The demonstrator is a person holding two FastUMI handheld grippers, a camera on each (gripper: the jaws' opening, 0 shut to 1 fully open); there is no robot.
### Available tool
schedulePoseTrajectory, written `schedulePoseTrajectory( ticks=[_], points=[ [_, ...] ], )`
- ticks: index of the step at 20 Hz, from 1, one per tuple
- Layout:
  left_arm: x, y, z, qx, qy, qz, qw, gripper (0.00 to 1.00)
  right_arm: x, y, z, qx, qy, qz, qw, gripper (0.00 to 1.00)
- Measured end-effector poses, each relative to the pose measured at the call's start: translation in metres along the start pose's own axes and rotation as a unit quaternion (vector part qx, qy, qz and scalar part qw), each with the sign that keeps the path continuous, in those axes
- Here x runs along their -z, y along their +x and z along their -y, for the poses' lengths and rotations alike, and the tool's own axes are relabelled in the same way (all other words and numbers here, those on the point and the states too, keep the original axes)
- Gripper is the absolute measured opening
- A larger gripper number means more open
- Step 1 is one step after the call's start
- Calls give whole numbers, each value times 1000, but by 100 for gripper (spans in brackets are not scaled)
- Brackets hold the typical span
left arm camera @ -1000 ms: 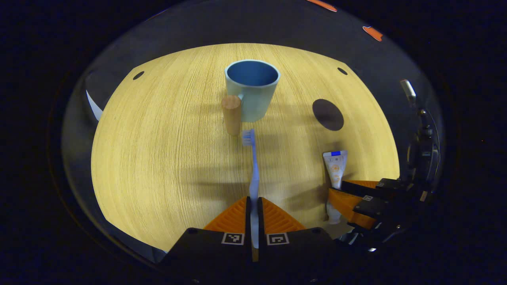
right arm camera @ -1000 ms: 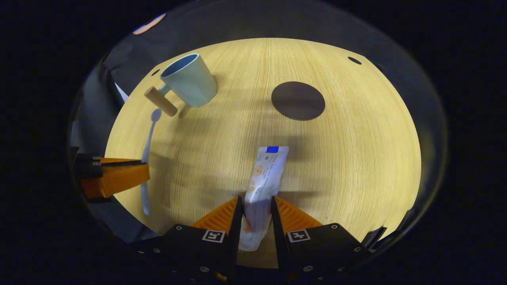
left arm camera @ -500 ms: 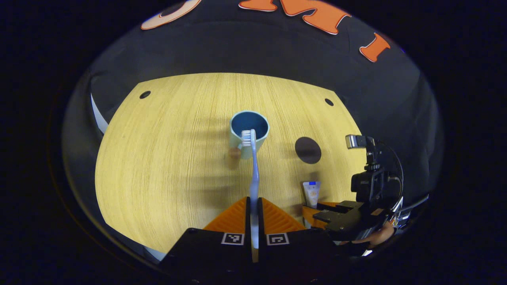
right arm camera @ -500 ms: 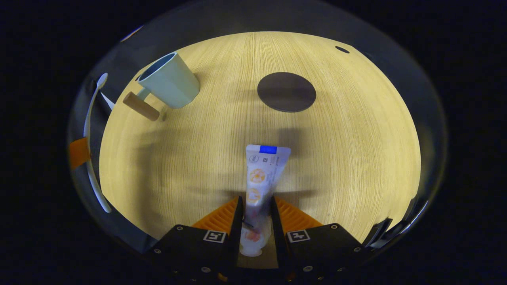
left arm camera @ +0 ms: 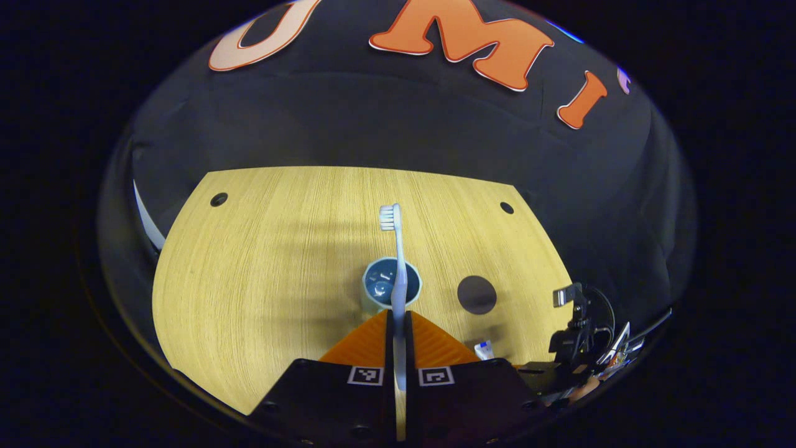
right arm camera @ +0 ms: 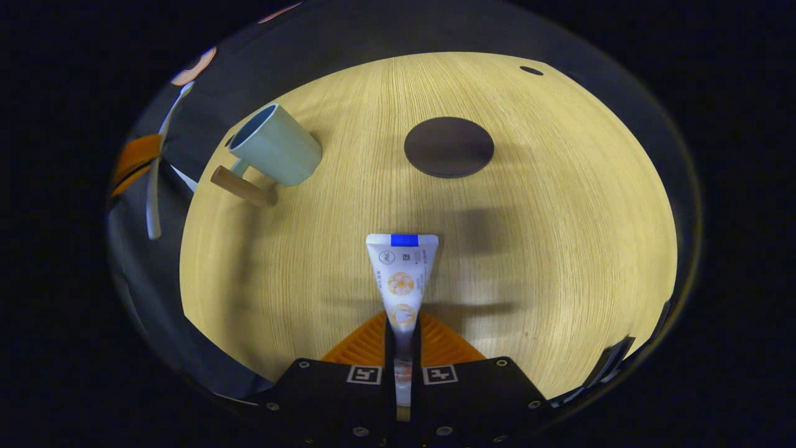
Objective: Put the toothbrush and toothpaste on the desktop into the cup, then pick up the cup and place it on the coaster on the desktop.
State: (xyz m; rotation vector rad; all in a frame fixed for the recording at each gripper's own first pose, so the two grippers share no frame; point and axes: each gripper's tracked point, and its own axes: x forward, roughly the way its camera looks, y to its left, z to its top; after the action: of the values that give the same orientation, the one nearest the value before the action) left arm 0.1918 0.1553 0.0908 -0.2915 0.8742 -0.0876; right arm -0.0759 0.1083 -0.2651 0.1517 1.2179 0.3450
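Nearest in the left gripper view, the left gripper is pinching the handle of the toothbrush between its pressed-together fingers, the brush pointing straight ahead with its bristles up and its shaft crossing over the open mouth of the cup below. Meanwhile, in the right gripper view, the right gripper is clamping the toothpaste near its cap end, flat tail forward. Farther off on the desktop, the coaster is lying well right of the cup.
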Motion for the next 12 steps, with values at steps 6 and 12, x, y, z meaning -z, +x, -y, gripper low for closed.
schedulePoseTrajectory(
  ticks=[6,12],
  points=[
    [-58,53,-16,12,-9,27,1000,6,-5,-21,4,-12,25,17,999,9],
    [-60,83,-15,8,-11,29,999,6,-11,-28,2,-12,48,30,998,9]
  ],
)
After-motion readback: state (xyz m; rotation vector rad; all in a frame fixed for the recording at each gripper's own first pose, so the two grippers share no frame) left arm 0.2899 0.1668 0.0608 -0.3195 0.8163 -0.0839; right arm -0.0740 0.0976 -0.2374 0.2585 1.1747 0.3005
